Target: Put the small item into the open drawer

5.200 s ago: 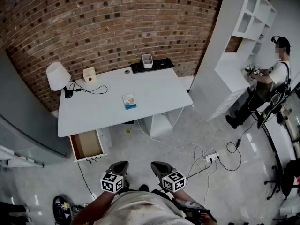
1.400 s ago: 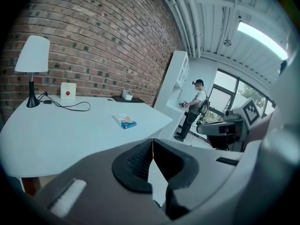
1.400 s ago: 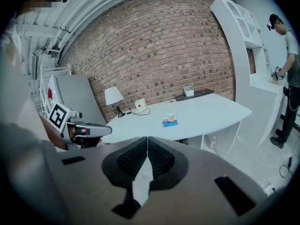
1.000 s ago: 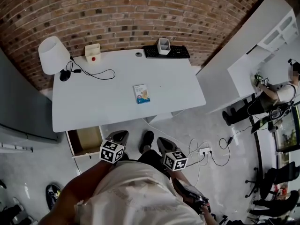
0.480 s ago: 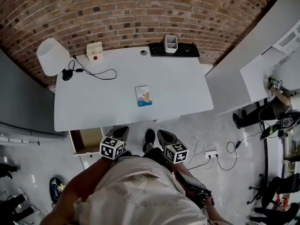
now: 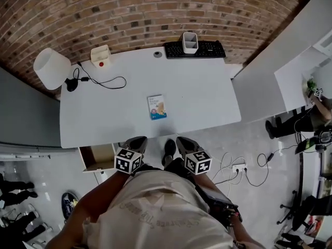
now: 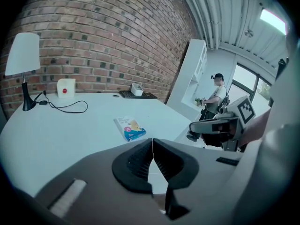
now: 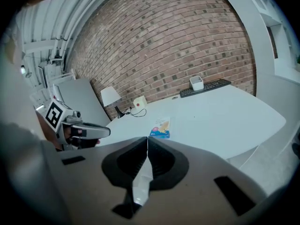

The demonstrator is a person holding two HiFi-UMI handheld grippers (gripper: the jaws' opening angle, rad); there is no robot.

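Observation:
A small blue-and-white packet [image 6: 156, 107] lies flat near the middle of the white desk [image 6: 104, 123]; it also shows as the packet [image 7: 130, 127] and the packet [image 8: 161, 127] in the gripper views. The open drawer [image 6: 96, 157] sticks out under the desk's front left edge. My left gripper [image 6: 140, 140] and right gripper [image 6: 181, 140] hover side by side just short of the desk's front edge. Both are shut with nothing between the jaws, the left gripper [image 7: 152, 140] and the right gripper [image 8: 146, 139] pointing toward the packet.
A white lamp [image 6: 50, 68] with a black cable [image 6: 101, 80] stands at the desk's back left, a cream box [image 6: 100, 55] beside it. A keyboard [image 6: 196, 49] and a white cup [image 6: 190, 41] sit at the back. A power strip [image 6: 238, 167] lies on the floor; another person [image 6: 315, 113] stands at far right.
I have walked toward the desk: both grippers now sit close to its front edge, and the drawer is partly covered by the left gripper's cube. Jaws stayed shut.

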